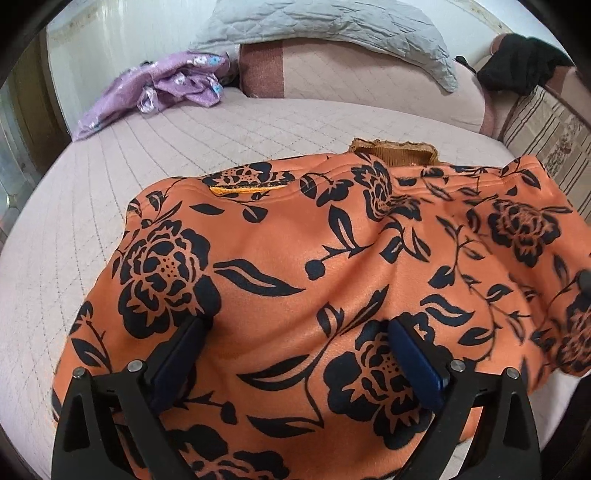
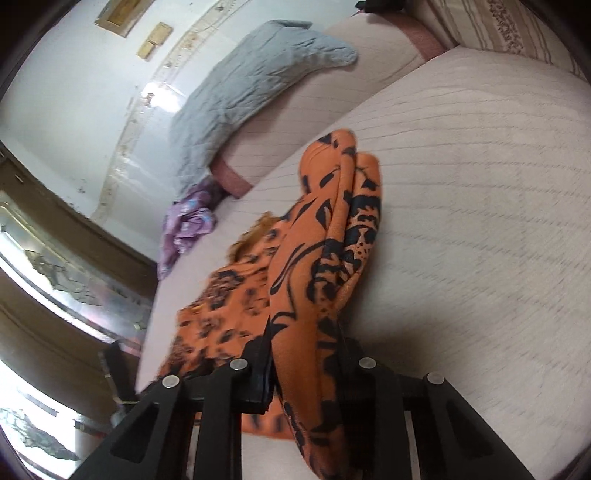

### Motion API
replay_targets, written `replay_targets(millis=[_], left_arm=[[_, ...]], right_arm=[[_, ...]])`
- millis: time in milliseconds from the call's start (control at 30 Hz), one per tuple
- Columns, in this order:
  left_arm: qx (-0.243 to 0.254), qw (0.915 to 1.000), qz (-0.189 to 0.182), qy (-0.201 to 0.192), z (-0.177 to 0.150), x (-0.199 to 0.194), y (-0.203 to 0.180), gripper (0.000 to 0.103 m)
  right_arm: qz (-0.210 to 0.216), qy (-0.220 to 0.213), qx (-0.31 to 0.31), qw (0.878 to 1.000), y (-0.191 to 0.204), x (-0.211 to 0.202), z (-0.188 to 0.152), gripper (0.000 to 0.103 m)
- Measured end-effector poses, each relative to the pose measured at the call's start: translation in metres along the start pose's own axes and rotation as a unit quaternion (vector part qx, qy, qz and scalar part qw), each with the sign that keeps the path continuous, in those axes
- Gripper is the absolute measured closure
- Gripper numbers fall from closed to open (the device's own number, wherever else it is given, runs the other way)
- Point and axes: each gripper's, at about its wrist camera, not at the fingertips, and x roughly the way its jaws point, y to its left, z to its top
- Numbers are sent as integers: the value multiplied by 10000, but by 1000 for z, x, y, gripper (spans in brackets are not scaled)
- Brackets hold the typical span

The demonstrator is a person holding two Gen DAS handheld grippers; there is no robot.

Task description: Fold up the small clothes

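Observation:
An orange garment [image 1: 280,258] with a black flower print lies spread on the pale pink quilted bed [image 1: 240,122], its ribbed brown collar [image 1: 399,149] at the far side. My left gripper [image 1: 297,326] hovers over the garment's near part, jaws wide open. Its blue pads [image 1: 413,354] stand apart just above the cloth and pinch nothing. In the right wrist view, my right gripper [image 2: 306,345] is shut on a bunched fold of the same garment [image 2: 332,240]. The fold rises between the black fingers and hangs above the bed [image 2: 480,221].
A crumpled purple flowered garment [image 1: 162,88] lies at the bed's far left. A grey quilted pillow [image 1: 332,26] rests on a pink bolster [image 1: 369,81] at the back. A black item [image 1: 524,62] and a striped cushion [image 1: 546,133] sit at the right. A wooden door frame [image 2: 74,229] stands beside the bed.

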Motion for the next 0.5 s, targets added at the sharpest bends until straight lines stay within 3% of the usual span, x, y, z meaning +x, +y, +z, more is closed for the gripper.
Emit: replay_targets(millis=[133,267,500], left_arm=[[-452,9989,-8,-128,15,-16,32,4],[-1077,9929,374,-324,26,-34,81,4],[-2314,9669,996,-397,21,-51,171,4]], right_arm=[[281,94,78,9995,26,10,-6,79],[475,204,119,9986,55,28,-6,79],[672,415,86,9968,112,73,-10,80]])
